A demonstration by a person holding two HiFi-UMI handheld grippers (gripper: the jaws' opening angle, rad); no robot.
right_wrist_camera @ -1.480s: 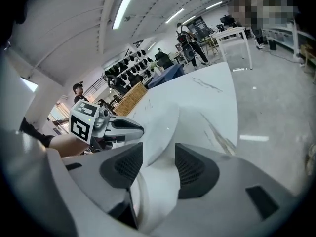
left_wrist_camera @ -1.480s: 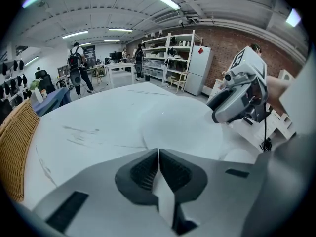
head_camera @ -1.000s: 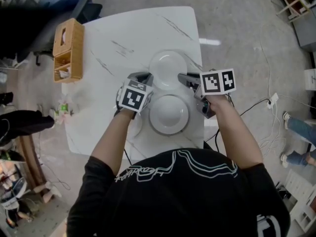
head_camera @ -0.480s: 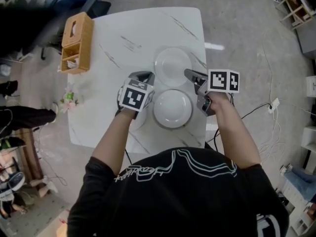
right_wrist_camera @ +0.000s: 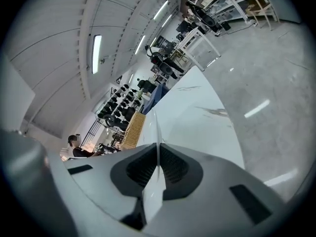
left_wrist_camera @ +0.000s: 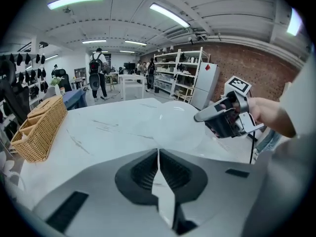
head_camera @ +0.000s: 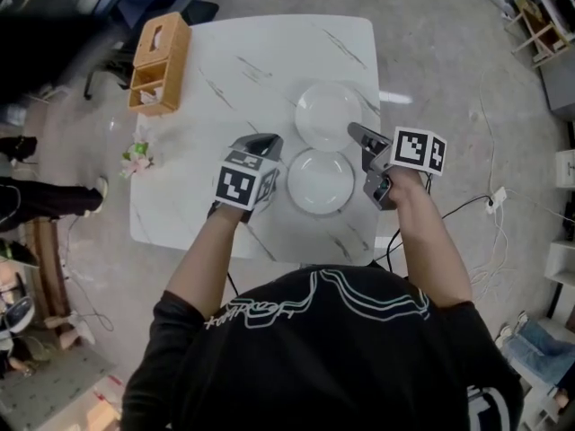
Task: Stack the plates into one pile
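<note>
Two white plates lie on the white marble table point(head_camera: 234, 70): a far plate point(head_camera: 325, 110) and a near plate point(head_camera: 319, 182) in front of me. My right gripper point(head_camera: 352, 129) is rolled on its side and shut on the far plate's near right rim. That rim shows edge-on between the jaws in the right gripper view point(right_wrist_camera: 158, 149). My left gripper point(head_camera: 277, 138) hangs left of both plates, a little apart from the far one, jaws shut with nothing seen in them point(left_wrist_camera: 158, 152). Ahead of it are the far plate point(left_wrist_camera: 175, 122) and the right gripper point(left_wrist_camera: 198, 117).
A wicker basket point(head_camera: 160, 61) stands at the table's far left edge, also seen in the left gripper view point(left_wrist_camera: 37, 132). A small flower sprig point(head_camera: 137, 158) lies off the table's left side. Cables run over the floor at the right. Shelving and people stand far off.
My left gripper has drawn back to the left, away from the far plate's rim. My right gripper has stayed at that plate's near right rim and risen slightly.
</note>
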